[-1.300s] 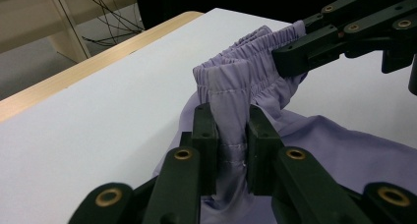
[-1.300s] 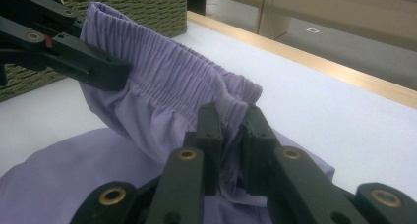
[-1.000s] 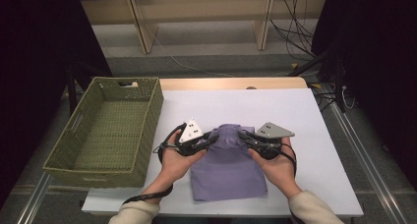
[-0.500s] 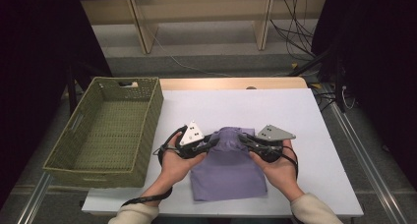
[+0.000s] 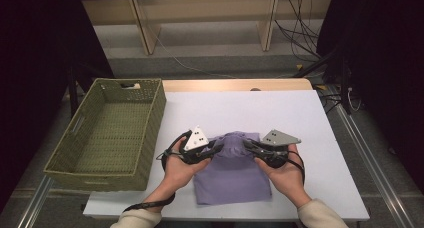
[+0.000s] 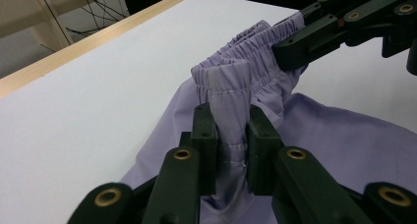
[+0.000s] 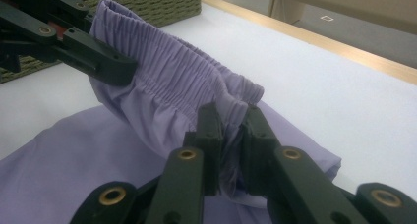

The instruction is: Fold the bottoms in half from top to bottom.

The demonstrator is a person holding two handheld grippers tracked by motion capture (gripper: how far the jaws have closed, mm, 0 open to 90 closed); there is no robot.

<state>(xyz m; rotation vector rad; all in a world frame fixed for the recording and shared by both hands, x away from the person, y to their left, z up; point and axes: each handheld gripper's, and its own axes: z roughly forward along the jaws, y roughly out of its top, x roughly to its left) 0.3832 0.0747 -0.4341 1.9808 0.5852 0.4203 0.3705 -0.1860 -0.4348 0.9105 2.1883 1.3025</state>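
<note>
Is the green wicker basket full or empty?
Empty: the high view shows the basket's bare woven floor, while the purple garment lies on the table.

We count one purple garment (image 5: 232, 175), one green wicker basket (image 5: 112, 133), two grippers, left (image 5: 216, 149) and right (image 5: 248, 146).

Your lilac shorts (image 5: 232, 175) lie near the table's (image 5: 250, 108) front edge — elastic waistband bunched and raised.

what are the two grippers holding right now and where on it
Both hold the purple shorts by the elastic waistband: the left gripper pinches one end of it, the right gripper the other, with the band lifted off the table.
</note>
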